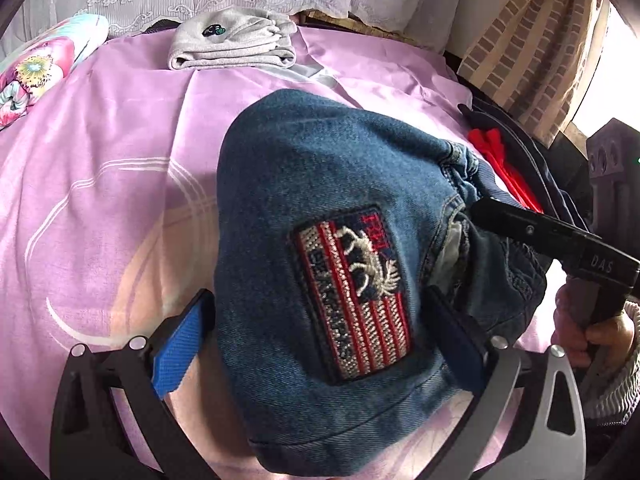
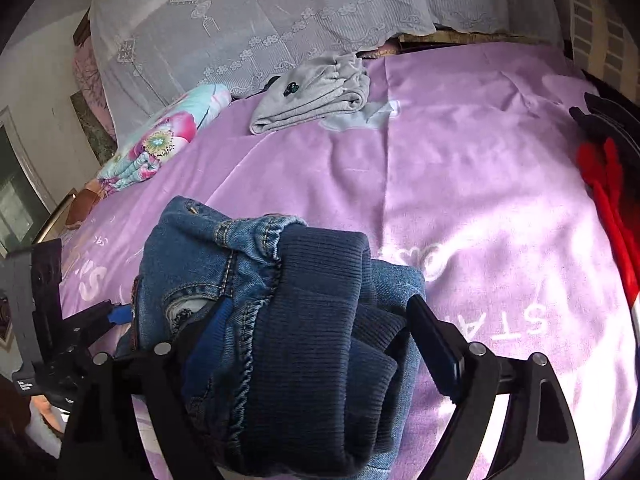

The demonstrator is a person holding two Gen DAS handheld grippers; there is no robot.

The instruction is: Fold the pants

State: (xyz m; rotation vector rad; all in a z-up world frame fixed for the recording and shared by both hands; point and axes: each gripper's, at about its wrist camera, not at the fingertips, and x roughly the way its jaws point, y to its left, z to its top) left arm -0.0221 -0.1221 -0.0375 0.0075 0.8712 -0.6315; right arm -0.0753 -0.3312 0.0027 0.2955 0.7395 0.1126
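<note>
The folded blue jeans [image 1: 320, 184], with a striped flag patch [image 1: 356, 296], form a thick bundle on the lilac bedsheet [image 1: 120, 152]. My left gripper [image 1: 318, 296] straddles the bundle and is shut on it, its blue pad [image 1: 180, 352] against the left edge. From the right, my right gripper [image 1: 520, 232] reaches into the waistband end. In the right wrist view, the right gripper [image 2: 316, 304] is shut on the ribbed navy waistband [image 2: 320, 320] and denim folds [image 2: 208, 240]. The left gripper [image 2: 100, 316] shows at the far left edge of the bundle.
A folded grey garment [image 1: 232, 44] [image 2: 316, 92] lies at the head of the bed. A floral pillow [image 1: 36, 72] [image 2: 160, 140] sits at the left. Dark and red clothing [image 1: 500, 160] [image 2: 608, 184] lies at the right edge. A person's hand [image 1: 580, 332] holds the right gripper's handle.
</note>
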